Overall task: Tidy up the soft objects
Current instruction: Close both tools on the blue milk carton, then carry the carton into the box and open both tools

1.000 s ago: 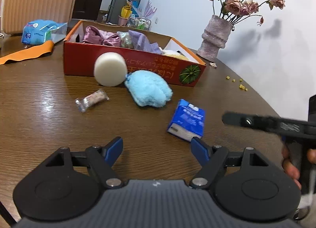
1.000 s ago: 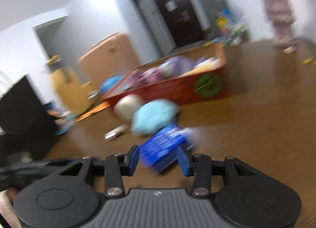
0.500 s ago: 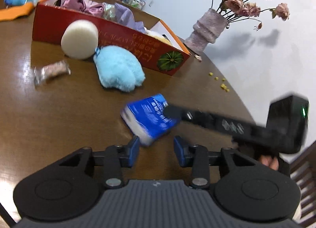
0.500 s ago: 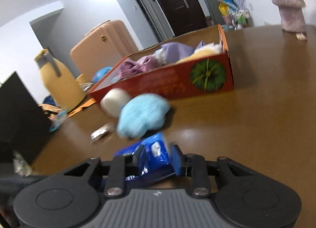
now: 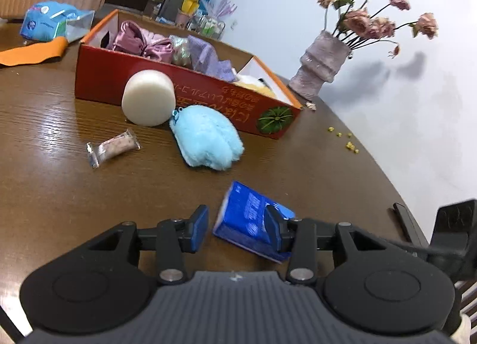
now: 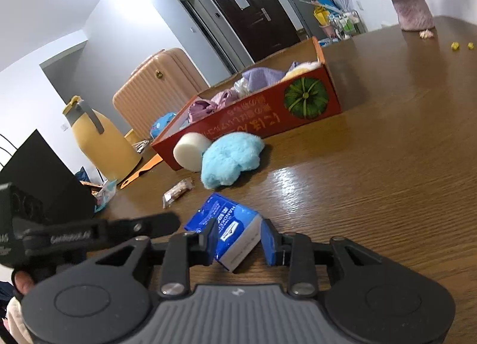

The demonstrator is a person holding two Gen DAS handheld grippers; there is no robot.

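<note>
Left wrist view: we saw the left gripper (image 5: pixel 235 229) low over the desk (image 5: pixel 44 189), its blue-padded fingers (image 5: pixel 199 227) parted with a wide gap and holding nothing. The blue tissue pack (image 5: pixel 253 220) lay on the desk just ahead; the right-hand pad overlapped its near corner in the picture, though we could not tell whether it touched. Farther off lay a blue plush toy (image 5: pixel 207 142), a white foam cylinder (image 5: pixel 148 98) resting against the red box (image 5: pixel 208 95), and a small wrapped snack (image 5: pixel 112 148). The box already held pink and lilac fabric items. A vase of dried roses (image 5: pixel 323 66) stood beyond the box.

Right wrist view: we saw the right gripper (image 6: pixel 238 241) straddling the same tissue pack (image 6: pixel 231 232), one finger on each side. The left-hand pad appeared to be against the pack, while a sliver of desk showed by the right-hand pad, so we judged the fingers partly open and the grasp not yet made. The left gripper's black finger (image 6: pixel 98 232) entered from the left edge. The box (image 6: pixel 253 119) stood well apart, with the plush toy (image 6: pixel 231 159) and the foam cylinder (image 6: pixel 190 150) before it.

We judged the step in hand to be seizing the tissue pack. The next move called for pinching the soft pack gently, lifting it clear, and carrying it over the plush toy into the box.
</note>
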